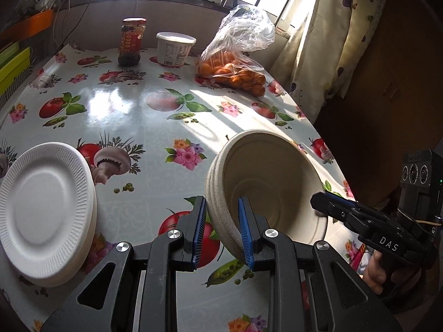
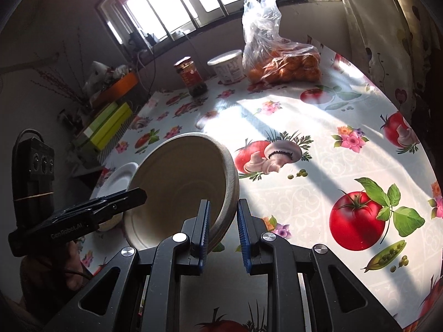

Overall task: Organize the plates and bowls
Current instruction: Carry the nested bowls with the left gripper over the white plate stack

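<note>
A stack of beige paper bowls (image 1: 265,182) is held tilted above the table, its opening toward both cameras; it also shows in the right wrist view (image 2: 177,182). My left gripper (image 1: 223,229) is shut on the stack's near left rim. My right gripper (image 2: 223,229) straddles the opposite rim with a small gap at the outer pad, and shows at the right of the left wrist view (image 1: 321,207). A stack of white foam plates (image 1: 41,213) lies at the table's left front, also seen behind the bowls in the right wrist view (image 2: 119,179).
The table (image 1: 133,105) has a glossy fruit-and-flower cloth. At its far edge stand a sauce jar (image 1: 133,41), a white tub (image 1: 174,48) and a plastic bag of oranges (image 1: 235,66). A curtain (image 1: 332,41) hangs at the right. Boxes (image 2: 110,124) sit left.
</note>
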The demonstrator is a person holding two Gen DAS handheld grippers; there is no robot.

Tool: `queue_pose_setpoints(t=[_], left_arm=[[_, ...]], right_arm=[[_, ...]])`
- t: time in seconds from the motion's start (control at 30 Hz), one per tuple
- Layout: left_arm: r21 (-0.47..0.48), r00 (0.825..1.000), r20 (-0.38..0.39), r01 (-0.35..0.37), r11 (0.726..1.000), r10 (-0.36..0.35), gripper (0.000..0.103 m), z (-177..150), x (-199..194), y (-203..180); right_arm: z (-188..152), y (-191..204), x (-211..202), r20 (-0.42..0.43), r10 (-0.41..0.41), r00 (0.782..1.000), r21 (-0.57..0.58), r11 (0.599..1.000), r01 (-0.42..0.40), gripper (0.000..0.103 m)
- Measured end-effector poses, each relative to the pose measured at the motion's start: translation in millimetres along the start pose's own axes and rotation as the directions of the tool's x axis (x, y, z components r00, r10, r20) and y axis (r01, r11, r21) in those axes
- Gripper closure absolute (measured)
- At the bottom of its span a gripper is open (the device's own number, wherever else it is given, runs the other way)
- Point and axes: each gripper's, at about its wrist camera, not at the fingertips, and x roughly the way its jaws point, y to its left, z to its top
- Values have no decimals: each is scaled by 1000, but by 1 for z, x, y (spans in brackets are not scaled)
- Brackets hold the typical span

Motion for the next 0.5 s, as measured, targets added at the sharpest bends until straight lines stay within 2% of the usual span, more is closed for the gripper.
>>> queue_pose_setpoints(t=[0.5], left_arm=[[-118, 996, 52, -68, 991, 74, 78, -9, -34, 51]], right_arm=[[18, 51, 38, -67, 79, 995, -85, 993, -85, 84]])
